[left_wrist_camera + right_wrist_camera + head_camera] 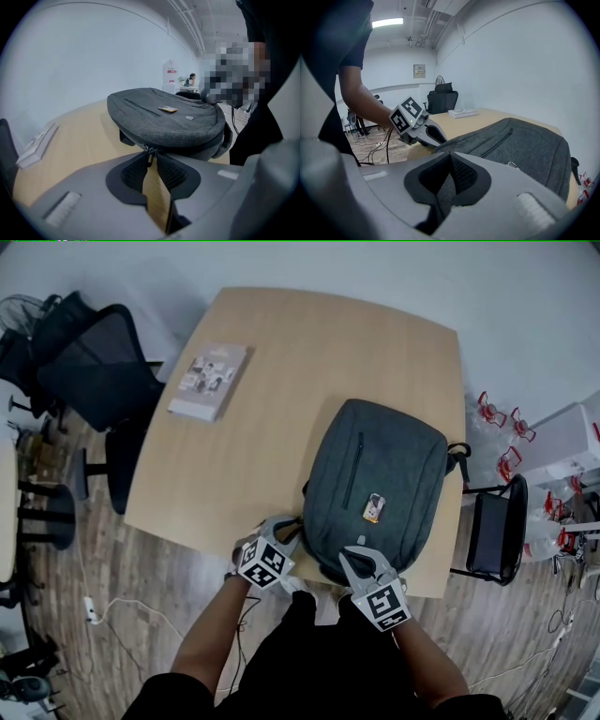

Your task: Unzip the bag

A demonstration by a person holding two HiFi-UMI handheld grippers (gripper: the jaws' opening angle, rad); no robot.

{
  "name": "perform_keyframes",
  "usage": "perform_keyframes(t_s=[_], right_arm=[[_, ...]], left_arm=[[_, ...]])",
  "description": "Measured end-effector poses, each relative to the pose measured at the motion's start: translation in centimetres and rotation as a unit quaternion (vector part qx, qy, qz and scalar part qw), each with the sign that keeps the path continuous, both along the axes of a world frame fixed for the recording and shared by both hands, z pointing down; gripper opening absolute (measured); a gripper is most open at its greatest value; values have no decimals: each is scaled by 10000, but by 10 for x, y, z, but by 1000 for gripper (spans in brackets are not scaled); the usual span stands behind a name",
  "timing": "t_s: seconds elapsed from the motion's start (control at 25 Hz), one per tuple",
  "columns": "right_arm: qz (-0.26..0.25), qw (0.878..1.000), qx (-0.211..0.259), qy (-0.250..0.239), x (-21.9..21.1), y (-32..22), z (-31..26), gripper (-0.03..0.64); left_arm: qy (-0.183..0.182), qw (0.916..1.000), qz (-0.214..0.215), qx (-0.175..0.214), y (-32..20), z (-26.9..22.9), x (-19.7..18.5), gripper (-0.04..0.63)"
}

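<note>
Two handheld grippers meet at the near end of a grey fabric backpack (pixel 375 474), which lies flat on a light wooden table (pixel 262 381). The left gripper (pixel 289 529) has its jaws closed together at the tips, pinching the small metal zipper pull (pixel 149 152) that hangs from the backpack's side seam. The backpack's rounded bulk rises directly ahead of those jaws, and bare tabletop shows beneath them. Just to that gripper's right, the right gripper (pixel 356 551) is closed as far as it goes. A fold of the backpack's grey cloth is caught between its dark pads (pixel 461 173), and the front panel with its straight zipper line stretches away ahead and to its right. A small orange tag (pixel 374 507) sits on the panel just beyond the right gripper. A white flat book (pixel 208 381) lies well beyond the left gripper, near the table's far left edge. A black office chair (pixel 103 371) stands off to the left of it.
</note>
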State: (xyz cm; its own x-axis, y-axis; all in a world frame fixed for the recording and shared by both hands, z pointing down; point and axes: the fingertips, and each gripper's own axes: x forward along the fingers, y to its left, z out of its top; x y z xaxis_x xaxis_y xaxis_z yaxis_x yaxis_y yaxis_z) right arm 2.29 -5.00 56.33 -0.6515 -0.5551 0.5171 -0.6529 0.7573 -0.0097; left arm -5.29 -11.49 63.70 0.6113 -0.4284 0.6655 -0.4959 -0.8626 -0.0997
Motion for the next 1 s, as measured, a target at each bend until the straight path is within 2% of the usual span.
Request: perform_keyframes(t_s=[0.04, 0.32, 0.52, 0.6, 0.64, 1.0], right_arm=[[5, 10000, -4, 4, 1, -1, 0, 3], [17, 10000, -2, -40, 5, -3, -1, 3], [16, 10000, -23, -38, 8, -3, 3, 3], [15, 10000, -41, -49, 8, -3, 4, 3], [14, 10000, -45, -54, 8, -3, 5, 3], [1, 10000, -61, -57, 8, -2, 7, 3]], left_arm=[[-54, 10000, 53, 16, 0, 1, 0, 67], [-149, 9998, 142, -62, 0, 3, 2, 63], [-232, 9995, 192, 47, 3, 1, 0, 61], [-242, 9995, 182, 95, 5, 1, -1, 60], [-242, 9995, 170, 116, 5, 1, -2, 30], [-146, 9994, 274, 163, 5, 1, 1, 31]])
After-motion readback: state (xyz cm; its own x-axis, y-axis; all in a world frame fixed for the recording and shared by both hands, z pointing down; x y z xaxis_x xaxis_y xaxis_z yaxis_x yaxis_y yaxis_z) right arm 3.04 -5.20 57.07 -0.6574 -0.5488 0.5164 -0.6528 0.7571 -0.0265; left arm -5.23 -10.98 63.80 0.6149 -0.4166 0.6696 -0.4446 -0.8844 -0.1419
